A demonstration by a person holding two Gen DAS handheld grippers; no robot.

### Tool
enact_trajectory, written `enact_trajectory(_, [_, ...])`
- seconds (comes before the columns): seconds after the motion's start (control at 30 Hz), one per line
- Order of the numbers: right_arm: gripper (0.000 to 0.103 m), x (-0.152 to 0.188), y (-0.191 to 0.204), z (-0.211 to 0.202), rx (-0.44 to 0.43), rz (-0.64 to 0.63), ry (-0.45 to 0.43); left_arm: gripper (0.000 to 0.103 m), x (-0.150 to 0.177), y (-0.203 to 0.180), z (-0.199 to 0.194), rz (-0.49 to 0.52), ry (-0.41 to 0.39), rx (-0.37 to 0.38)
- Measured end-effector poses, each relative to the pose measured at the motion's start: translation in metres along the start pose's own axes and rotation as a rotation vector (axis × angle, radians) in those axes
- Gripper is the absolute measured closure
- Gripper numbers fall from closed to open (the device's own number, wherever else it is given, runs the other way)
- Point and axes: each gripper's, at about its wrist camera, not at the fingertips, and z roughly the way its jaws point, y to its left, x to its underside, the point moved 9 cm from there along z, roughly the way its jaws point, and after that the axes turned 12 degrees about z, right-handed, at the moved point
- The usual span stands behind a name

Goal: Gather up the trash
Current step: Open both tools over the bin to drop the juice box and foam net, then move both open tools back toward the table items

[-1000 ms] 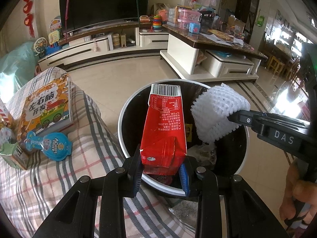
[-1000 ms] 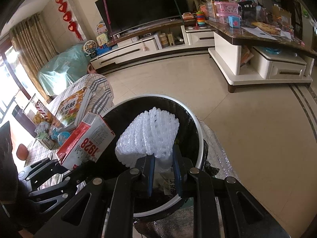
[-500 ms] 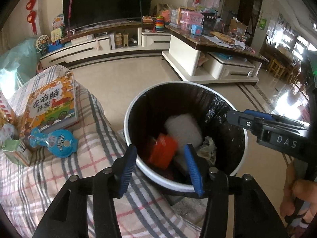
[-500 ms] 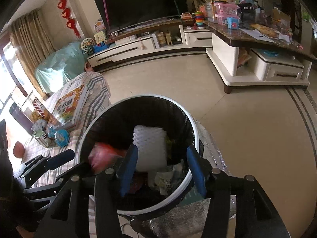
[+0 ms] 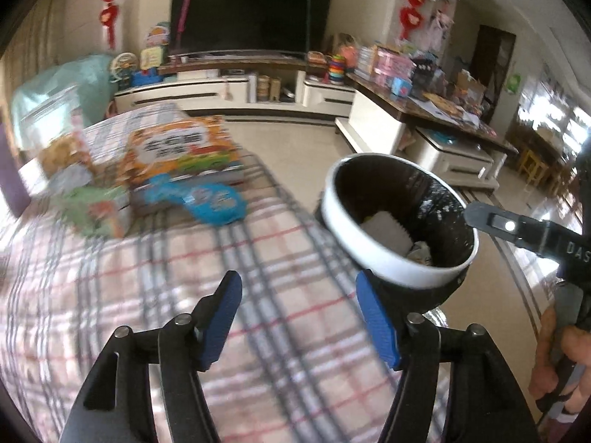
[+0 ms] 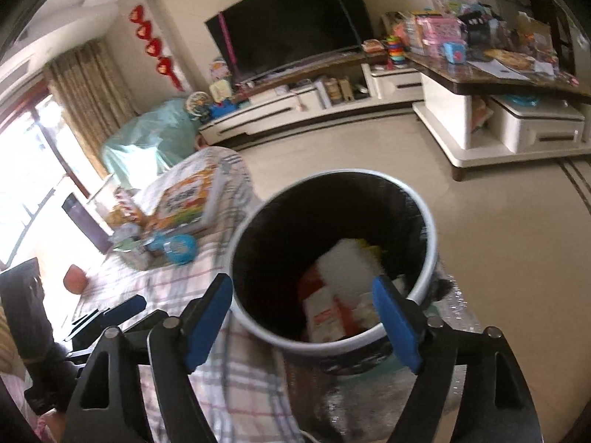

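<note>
- The left hand-held gripper points forward and down over a plaid cloth; its blue pads stand wide apart with nothing between them, and its jaws have just been opening.
- The right hand-held gripper tilts down toward the bin; its pads are spread wide, empty, and its jaws have just been opening too.
- In the left wrist view, the right hand-held gripper reaches in from the right edge, one black finger crossing the bin rim, with a hand gripping its handle below.
- That finger carries the white letters "DAS"; anything after them is cut off by the frame edge.
- The bin is round, white-rimmed and lined in black, standing on the floor just beside the plaid cloth.
- The trash lies inside the bin: a white foam net resting on top of a red and white carton. The carton's print is too blurred to read.
- On the cloth, well back from the grippers, lie an orange book with blurred writing, a blue packet and a green box.
- A dark television stands on a low cabinet behind.
</note>
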Motion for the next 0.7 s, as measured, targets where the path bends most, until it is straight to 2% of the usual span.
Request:
enact_trajectory(0.37, [0.016,0.035,0.070,0.011,-0.093,-0.085,0.026,0.036,0.062,0.067,-0.041,-0.152,0.013,-0.066])
enact_trajectory(0.7, [0.016,0.061,0.121,0.049,-0.124,-0.157,0.100,0.036,0.086,0.118,-0.058,-0.238,0.037,-0.136])
